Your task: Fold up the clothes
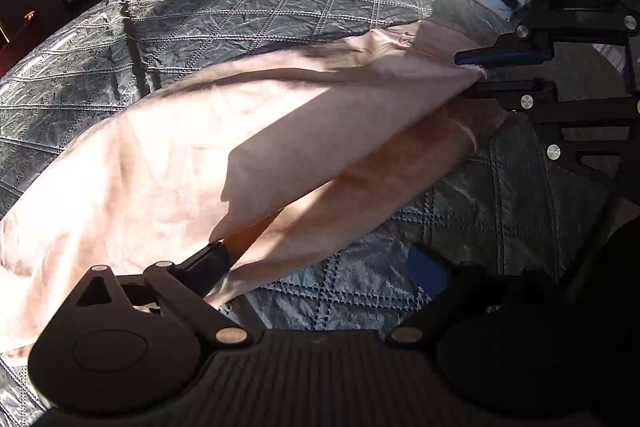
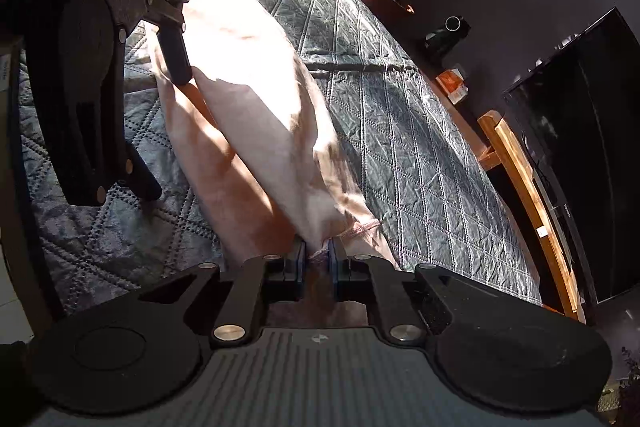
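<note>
Pale pink cotton garment (image 1: 168, 163) lies on grey quilted bedspread (image 1: 280, 3), long axis running lower left to right of the left-wrist frame. Right gripper (image 2: 317, 259): jaws nearly closed, pinching the hem end. Left gripper (image 1: 320, 267): jaws wide, one finger under the opposite fold, nothing clamped. Left is nearer that free end.
</note>
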Tool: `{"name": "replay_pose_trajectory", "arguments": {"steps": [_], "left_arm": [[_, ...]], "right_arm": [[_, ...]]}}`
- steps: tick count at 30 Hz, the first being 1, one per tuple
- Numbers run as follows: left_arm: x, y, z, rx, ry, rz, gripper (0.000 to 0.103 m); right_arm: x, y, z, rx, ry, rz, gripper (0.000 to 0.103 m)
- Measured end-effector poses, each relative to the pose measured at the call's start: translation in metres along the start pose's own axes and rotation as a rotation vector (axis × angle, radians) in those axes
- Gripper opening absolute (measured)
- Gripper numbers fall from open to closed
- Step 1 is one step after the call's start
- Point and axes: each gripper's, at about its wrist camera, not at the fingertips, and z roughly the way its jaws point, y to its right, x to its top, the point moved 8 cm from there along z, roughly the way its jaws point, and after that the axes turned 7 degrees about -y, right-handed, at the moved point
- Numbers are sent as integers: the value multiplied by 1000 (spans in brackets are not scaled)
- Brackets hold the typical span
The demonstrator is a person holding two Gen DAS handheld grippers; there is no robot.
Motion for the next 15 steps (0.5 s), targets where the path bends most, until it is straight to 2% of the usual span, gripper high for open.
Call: {"name": "replay_pose_trajectory", "arguments": {"steps": [8,12,15], "left_arm": [[1,1,3,0,0,2,100],[1,2,4,2,-1,2,101],[1,1,4,2,0,2,101]], "right_arm": [[-3,-9,-4,8,-16,-44,15],[-9,-24,4,92,-58,-33,16],[-14,-19,7,183,-82,103,19]]}}
